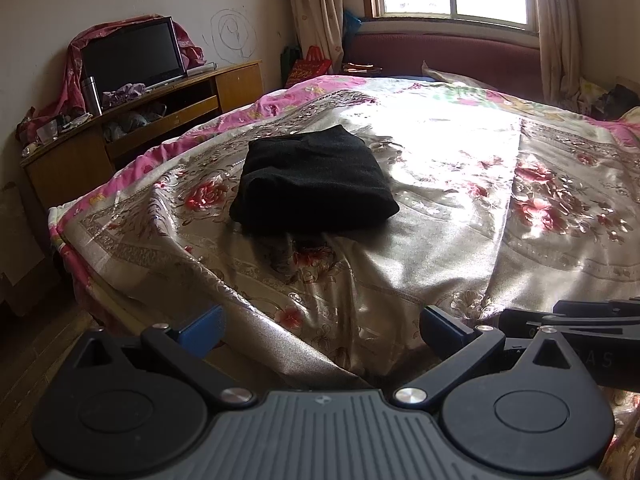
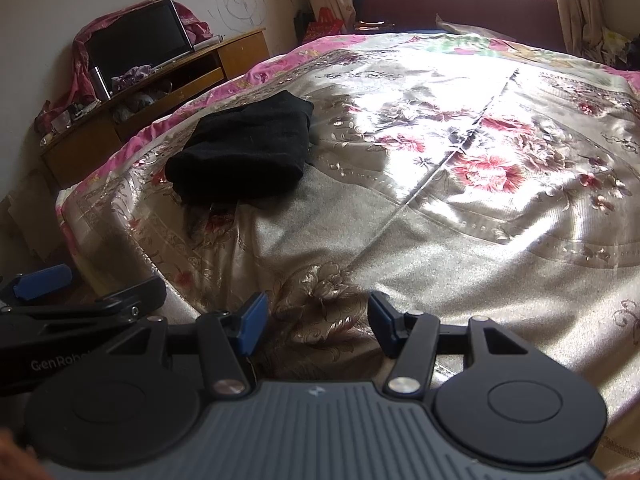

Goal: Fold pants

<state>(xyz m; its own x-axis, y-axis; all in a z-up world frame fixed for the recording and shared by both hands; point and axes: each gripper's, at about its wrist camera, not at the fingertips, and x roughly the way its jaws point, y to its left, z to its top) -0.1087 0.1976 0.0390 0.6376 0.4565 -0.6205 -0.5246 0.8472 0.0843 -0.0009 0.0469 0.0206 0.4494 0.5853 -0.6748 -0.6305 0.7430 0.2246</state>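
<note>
Left wrist view: left gripper [image 1: 322, 330] was seen wide open, nothing held. Pants [image 1: 314, 182], black, already folded into compact bundle, were seen well ahead of jaws on floral bedspread [image 1: 440, 208].

Right wrist view: right gripper [image 2: 318, 324] was seen open, nothing held; pants [image 2: 244, 152] lay ahead and to left.

Fabric was judged soft, limp, light; hold at folded edge was judged best, since layers could slip on glossy cover.

A bed [image 1: 440, 208] under a shiny floral satin quilt [image 2: 460, 200] carries folded black pants [image 1: 312, 184], lying compact toward its left edge.
</note>
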